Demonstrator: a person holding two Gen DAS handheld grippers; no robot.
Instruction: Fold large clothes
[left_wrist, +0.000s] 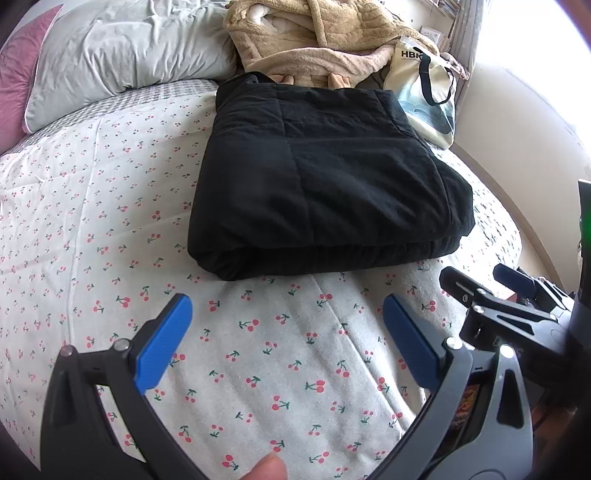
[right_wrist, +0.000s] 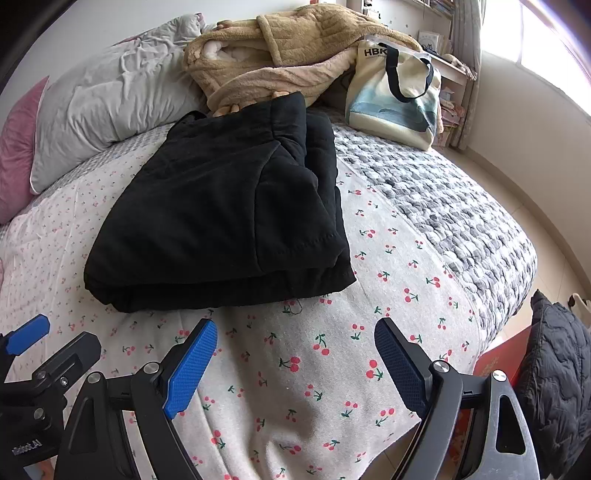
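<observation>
Folded black garment (left_wrist: 325, 173) on cherry-print bedspread (left_wrist: 110, 206), pillows behind, left gripper (left_wrist: 288, 314) and right gripper (right_wrist: 295, 339) fingers wide, empty

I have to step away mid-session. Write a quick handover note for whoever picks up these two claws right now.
Left claw: open, empty, hovering over the cherry-print bedspread.
Right claw: open, empty, beside it.
Black garment: lies folded in a thick rectangle on the bed, in front of the beige fleece pile and tote bag.
Done: the folding looks complete.
Left: perhaps tidy the uneven right-hand edges; nothing held.
</observation>
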